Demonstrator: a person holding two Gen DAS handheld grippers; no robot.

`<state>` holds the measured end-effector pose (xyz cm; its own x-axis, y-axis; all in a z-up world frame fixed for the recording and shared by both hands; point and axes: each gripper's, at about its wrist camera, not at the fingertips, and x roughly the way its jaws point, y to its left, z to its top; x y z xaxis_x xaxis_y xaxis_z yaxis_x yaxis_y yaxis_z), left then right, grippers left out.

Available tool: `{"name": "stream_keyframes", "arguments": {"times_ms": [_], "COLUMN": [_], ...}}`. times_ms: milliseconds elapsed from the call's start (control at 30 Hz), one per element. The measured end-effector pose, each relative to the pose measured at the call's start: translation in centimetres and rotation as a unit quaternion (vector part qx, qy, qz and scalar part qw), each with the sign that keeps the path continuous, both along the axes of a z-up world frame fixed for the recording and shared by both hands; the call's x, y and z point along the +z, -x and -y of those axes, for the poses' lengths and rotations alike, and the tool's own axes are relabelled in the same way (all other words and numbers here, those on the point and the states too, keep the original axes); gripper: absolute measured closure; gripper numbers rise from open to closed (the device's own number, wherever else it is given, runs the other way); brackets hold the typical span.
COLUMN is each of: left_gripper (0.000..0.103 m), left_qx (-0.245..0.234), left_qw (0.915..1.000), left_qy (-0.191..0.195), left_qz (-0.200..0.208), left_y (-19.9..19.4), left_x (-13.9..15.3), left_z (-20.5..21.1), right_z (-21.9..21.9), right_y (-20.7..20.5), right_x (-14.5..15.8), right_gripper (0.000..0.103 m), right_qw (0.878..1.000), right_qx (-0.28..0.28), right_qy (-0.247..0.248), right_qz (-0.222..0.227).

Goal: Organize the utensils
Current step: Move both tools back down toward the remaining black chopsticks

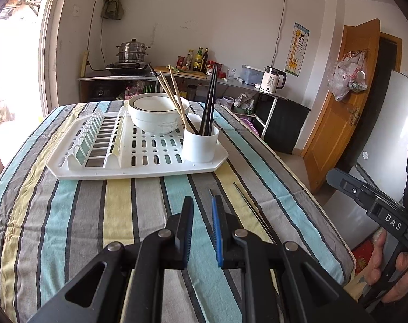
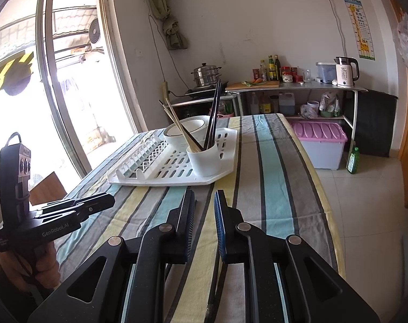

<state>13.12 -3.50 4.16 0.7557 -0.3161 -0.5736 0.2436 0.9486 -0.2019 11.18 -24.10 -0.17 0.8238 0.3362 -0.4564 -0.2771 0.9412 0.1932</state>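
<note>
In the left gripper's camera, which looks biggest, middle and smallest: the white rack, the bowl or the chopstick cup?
1. White dish rack, by far.
2. Bowl.
3. Chopstick cup, though it sits nearer the camera.

Light source: plain daylight pouring in through the big window (image 2: 69, 86), no lamps visibly lit
Brightness: room is well lit overall, white wall (image 1: 204, 13) reads clean and even
Glare: window is totally blown out in both views, outside mostly just white, washed haze along the left edge
Shadows: soft and faint, a slight one under the dish rack (image 1: 134, 172) on the bench cloth (image 1: 83, 215)
Distortion: heavy fisheye, door (image 1: 341, 102) and window frame bow hard, black vignette in the corners
Focus: middle is sharp, the close black gripper (image 2: 202, 202) parts look a bit soft and underexposed
</note>
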Motion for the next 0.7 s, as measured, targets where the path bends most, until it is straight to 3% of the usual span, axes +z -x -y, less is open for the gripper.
{"name": "stream_keyframes", "arguments": {"times_ms": [333,700], "left_gripper": [0.088,0.083], "left_qx": [-0.001,-0.010], "left_qw": [0.9999,0.9992], "left_qy": [-0.003,-0.004], "left_qz": [-0.016,-0.039], "left_y": [2.1,1.1], "left_x": [-1.6,-3.0], "left_z": [0.0,1.2], "right_z": [-0.4,-0.8], "right_y": [1.2,-0.2], "right_x": [-1.8,-3.6], "right_gripper": [0.088,0.088], "right_qw": [1.000,0.999], "right_qx": [-0.002,0.002], "right_qy": [0.017,0.031], "right_qz": [-0.019,-0.044]}}
